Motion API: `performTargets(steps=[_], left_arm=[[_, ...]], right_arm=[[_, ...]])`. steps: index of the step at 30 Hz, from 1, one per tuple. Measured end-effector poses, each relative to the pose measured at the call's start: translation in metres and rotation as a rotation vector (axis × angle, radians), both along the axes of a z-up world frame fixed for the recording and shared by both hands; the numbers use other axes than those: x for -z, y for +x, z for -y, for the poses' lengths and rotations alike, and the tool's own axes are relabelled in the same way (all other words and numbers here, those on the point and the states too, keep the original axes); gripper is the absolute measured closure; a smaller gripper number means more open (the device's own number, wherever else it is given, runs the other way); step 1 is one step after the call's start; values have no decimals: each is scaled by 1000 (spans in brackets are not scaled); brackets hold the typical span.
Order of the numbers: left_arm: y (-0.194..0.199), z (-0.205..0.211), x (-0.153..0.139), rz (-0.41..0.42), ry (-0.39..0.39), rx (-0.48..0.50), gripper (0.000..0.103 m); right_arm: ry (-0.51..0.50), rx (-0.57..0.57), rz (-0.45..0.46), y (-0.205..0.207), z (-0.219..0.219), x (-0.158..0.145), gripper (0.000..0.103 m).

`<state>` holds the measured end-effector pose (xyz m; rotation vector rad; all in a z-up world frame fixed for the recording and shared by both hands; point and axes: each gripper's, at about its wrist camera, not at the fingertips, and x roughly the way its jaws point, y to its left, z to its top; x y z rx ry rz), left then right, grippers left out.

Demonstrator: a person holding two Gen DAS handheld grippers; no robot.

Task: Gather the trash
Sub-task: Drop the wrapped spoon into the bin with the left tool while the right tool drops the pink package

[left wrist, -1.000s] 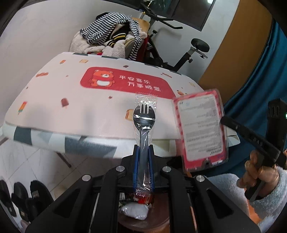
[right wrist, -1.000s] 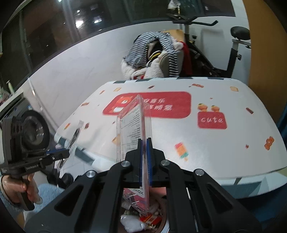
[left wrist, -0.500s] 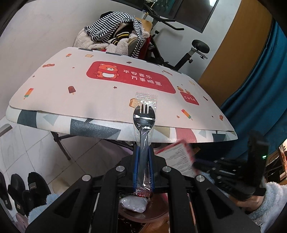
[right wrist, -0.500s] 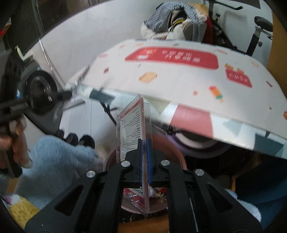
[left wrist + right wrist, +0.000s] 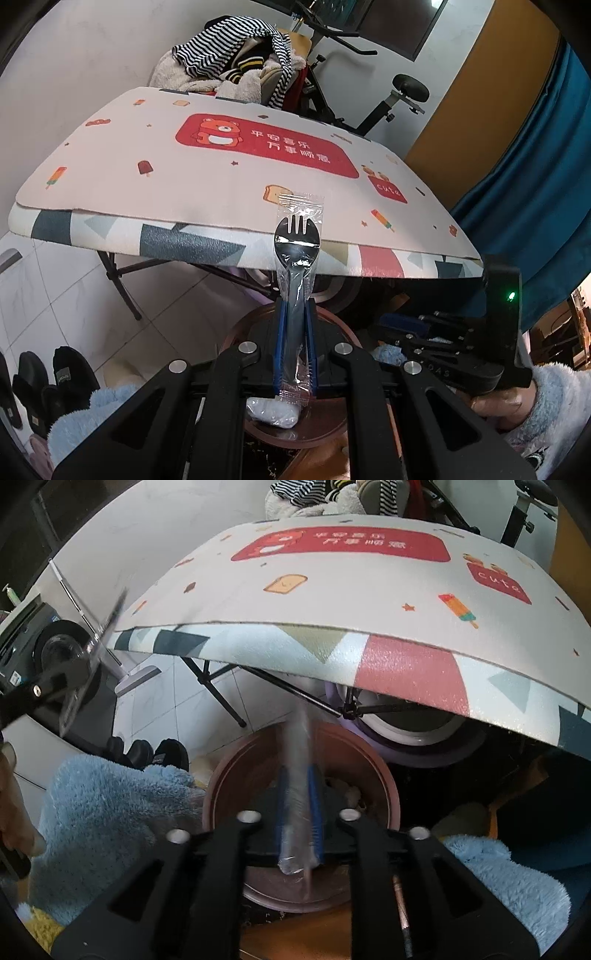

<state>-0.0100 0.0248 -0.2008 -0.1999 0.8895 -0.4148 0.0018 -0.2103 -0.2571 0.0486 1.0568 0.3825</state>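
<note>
Step in hand: dropping collected trash into the brown bin (image 5: 229,771), low centre of the right wrist view, under the tabletop (image 5: 369,602) edge.
Right hand-held gripper (image 5: 300,812): directly over the bin mouth; its jaws have just been opening. The clear plastic package (image 5: 297,775) shows between them as a motion-blurred streak, apparently slipping free; I judge the pads no longer press it.
Left hand-held gripper (image 5: 294,343): clamped tight on the wrapped plastic fork (image 5: 297,254), which stands upright at frame centre, tines up.
Bin from the left view (image 5: 332,321): rim visible behind the fingers, a crumpled white wad (image 5: 271,411) already inside, bottom centre.
Tabletop: no trash seen on the patterned cover.
Next move calls for: letting the package fall clear, lifting the right gripper away, then bringing the fork squarely over the bin and releasing.
Watch: the light wrapper may cling to a pad.
</note>
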Motion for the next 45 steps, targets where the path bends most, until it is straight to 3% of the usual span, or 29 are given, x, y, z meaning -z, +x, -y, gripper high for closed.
performTargets(steps=[3,8,13,19,31,32,34,35,37,39,45], left_arm=[[-2,2,3,-5,0,10,93],[-3,8,10,-26,13,32,93],[-2,17,16,-45,33,62,92],[-1,32,29,-75,67,100,92],[4,55,60,-124,126,160,92],[5,57,61,-118,129,157,89],[5,57,61,-103,121,152,70],[5,56,61,-96,122,142,55],[4,54,58,-86,119,125,47],[4,51,53,-72,122,102,31],[3,39,28,4,138,26,15]], right_arm=[[21,19,18,0,4,-9,59],[30,84,115,-1,19,-36,21],[18,138,191,4,36,-60,6],[-27,176,231,12,51,-76,6],[-25,210,247,12,66,-82,6],[-25,210,247,12,65,-82,6],[-26,209,247,12,65,-82,6],[-26,208,246,12,65,-82,6],[-30,203,247,11,64,-83,6],[-34,200,248,10,64,-83,6],[-34,200,248,9,62,-85,6]])
